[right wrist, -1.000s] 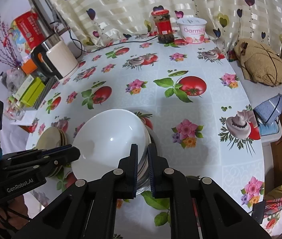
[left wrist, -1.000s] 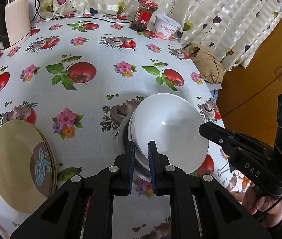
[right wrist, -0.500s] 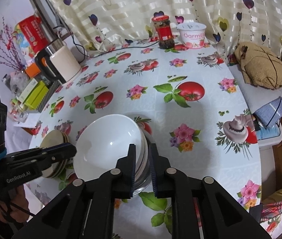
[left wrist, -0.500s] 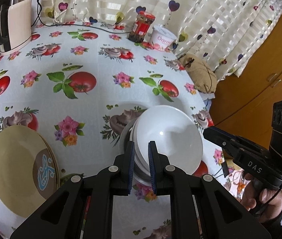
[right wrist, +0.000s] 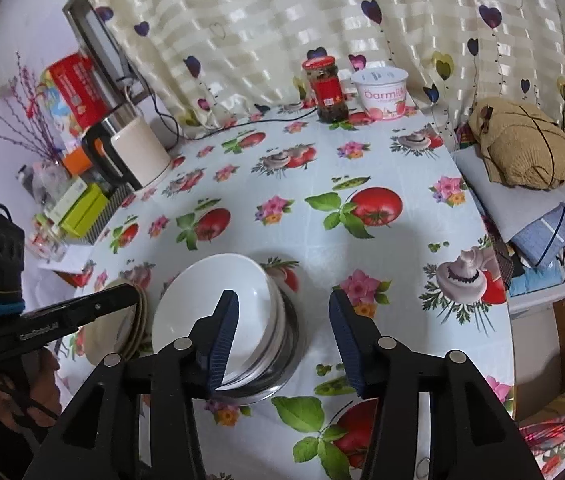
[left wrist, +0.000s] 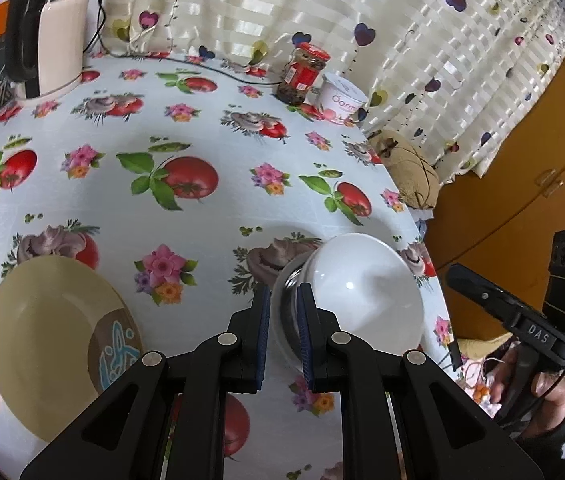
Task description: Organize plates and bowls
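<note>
Pinching the near rim of a stack of nested bowls, the left gripper [left wrist: 284, 330] has its two blue-padded fingers pressed onto the edge, with the top white bowl [left wrist: 366, 300] tilted so its opening faces up and away to the right. In the right wrist view the same white bowl [right wrist: 218, 312] sits inside other white bowls and a steel bowl [right wrist: 282, 360] at the bottom; the stack leans, its axis tipped toward the left, near the front edge of the table [right wrist: 322, 184]. The right gripper [right wrist: 284, 338] is spread wide, its left finger over the bowl's interior and its right finger out over the tablecloth, neither clearly touching the stack. Just left of the bowls lies a stack of beige plates [left wrist: 50, 340], flat on the cloth, the top one bearing a brown patch with a blue motif. At the far side stand a red-lidded jar [right wrist: 324, 88] and an Oarmilk tub [right wrist: 380, 94] side by side, and an electric kettle [right wrist: 128, 152] stands at the far left.
</note>
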Demonstrator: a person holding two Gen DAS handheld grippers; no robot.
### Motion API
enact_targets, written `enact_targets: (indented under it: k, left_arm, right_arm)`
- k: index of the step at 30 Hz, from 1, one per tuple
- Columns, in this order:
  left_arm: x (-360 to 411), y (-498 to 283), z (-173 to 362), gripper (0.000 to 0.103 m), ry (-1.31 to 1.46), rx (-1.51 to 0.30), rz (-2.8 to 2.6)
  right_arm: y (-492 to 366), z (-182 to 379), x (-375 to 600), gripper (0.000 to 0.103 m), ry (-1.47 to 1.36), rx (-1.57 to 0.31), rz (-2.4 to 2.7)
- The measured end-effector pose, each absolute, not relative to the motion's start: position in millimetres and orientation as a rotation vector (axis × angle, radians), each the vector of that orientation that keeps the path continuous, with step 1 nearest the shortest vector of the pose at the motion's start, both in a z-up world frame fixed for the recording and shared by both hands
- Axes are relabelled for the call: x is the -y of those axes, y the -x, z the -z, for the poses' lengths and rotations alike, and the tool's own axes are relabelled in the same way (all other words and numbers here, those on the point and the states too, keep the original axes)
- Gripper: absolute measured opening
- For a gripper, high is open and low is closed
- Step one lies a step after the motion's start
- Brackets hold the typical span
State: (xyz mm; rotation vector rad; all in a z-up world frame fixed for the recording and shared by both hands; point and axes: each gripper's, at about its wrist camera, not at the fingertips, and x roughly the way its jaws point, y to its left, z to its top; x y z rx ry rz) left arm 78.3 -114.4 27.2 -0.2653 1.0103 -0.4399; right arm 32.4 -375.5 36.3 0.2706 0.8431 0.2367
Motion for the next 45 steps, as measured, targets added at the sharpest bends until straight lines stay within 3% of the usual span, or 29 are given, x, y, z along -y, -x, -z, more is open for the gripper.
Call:
enact_targets:
  k: [4,8,15,28,45]
  left_arm:
    - [110,-80,-18,0.016,0.278,-1.025,0.434]
    - [110,-80,-13,0.025,0.283,-1.023,0.45]
    - [108,-82,-1,0.028,0.308,-1.045,0.455]
    - [113,-86,22,0.028,0.346,-1.144,0.481]
    - [117,-90,37,0.028,0.39,-1.19,0.519]
  right_arm:
    - [-32,-31,387,0.047,-0.303,-0.848,-0.228]
    - [-33,-16,400,0.047,-0.398,-0.885,-0.239]
    - [-35,2,405,0.047,-0.461,-0.928,-0.257]
    - [-41,29,398,0.023,-0.5,-1.002,-0.298]
    - [-49,50,392,0.015,-0.572,-1.055,-0.361]
